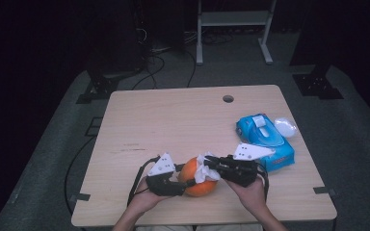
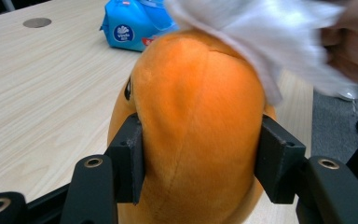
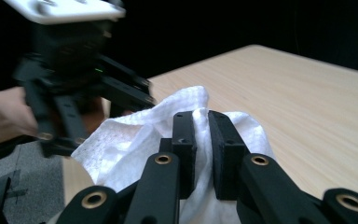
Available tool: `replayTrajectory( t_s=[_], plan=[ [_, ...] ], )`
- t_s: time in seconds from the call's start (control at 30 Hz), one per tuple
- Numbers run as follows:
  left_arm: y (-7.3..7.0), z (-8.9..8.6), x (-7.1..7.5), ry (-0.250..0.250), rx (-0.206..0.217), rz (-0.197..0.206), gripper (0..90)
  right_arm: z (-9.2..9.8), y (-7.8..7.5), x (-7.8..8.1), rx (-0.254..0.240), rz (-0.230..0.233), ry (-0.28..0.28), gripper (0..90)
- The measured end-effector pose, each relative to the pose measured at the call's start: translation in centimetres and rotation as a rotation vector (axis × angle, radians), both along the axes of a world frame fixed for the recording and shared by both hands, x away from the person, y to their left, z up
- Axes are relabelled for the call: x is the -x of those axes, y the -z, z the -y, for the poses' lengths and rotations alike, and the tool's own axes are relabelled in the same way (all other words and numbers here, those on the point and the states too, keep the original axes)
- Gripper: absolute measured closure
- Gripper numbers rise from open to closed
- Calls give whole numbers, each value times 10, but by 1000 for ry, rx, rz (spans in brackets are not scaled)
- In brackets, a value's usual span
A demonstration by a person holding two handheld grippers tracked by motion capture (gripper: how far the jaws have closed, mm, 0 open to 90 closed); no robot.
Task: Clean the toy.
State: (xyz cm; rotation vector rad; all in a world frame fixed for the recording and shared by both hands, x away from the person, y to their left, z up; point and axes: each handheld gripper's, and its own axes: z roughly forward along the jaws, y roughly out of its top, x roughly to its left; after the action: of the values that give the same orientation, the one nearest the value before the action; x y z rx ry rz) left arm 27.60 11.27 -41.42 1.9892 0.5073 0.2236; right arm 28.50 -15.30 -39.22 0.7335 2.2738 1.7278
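A blue wipe pack (image 1: 265,141) lies on the table (image 1: 173,120) at the right, just behind the right hand, with a clear plastic piece (image 1: 285,127) beside its far corner. A round hole (image 1: 228,98) sits near the table's far edge. The stretch of table ahead of the hands is bare wood, and nothing stands between the two grippers but the toy itself.

The orange plush toy (image 1: 197,177) sits near the front edge, between the two grippers. The left gripper (image 1: 185,183) comes at it from the left, the right gripper (image 1: 211,166) from the right and above, with a white tissue (image 1: 206,171) lying over the toy's top right side.

In the left gripper view the jaws stand partly closed, each pad pressed into a side of the toy (image 2: 196,126), so it is clamped. In the right gripper view the jaws are almost together, pinching a fold of the tissue (image 3: 168,130) between them.
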Motion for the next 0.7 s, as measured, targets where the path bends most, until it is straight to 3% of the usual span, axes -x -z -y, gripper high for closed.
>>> replayTrajectory(
  t_s=[0.07, 0.17, 0.23, 0.3, 0.37, 0.47, 0.53, 0.63, 0.7],
  plan=[
    [3, 1, 0, -5, 6, 3, 392, 3, 5, -4, -7, -22, 6, 808],
    [8, 3, -3, -21, 15, 6, 244, 3, 9, -9, 1, -26, 19, 806],
    [11, 3, -4, -21, 26, -5, 200, 4, 11, -11, -4, -38, 23, 806],
    [12, 3, -5, -16, 23, -1, 202, 4, 12, -11, -3, -45, 24, 806],
    [12, 2, -3, -20, 15, 15, 283, 3, 11, -8, 3, -32, 31, 806],
    [11, 2, -4, -48, 26, 6, 356, -4, 6, 2, 29, 22, 22, 807],
    [12, 2, -7, -72, 47, -20, 364, -12, 3, 9, 32, 51, -18, 806],
    [12, 2, -8, -76, 50, -22, 362, -23, 1, 17, 93, 103, -23, 806],
    [13, 2, -8, -73, 56, -20, 343, -18, 2, 10, 69, 74, -20, 807]
  ],
)
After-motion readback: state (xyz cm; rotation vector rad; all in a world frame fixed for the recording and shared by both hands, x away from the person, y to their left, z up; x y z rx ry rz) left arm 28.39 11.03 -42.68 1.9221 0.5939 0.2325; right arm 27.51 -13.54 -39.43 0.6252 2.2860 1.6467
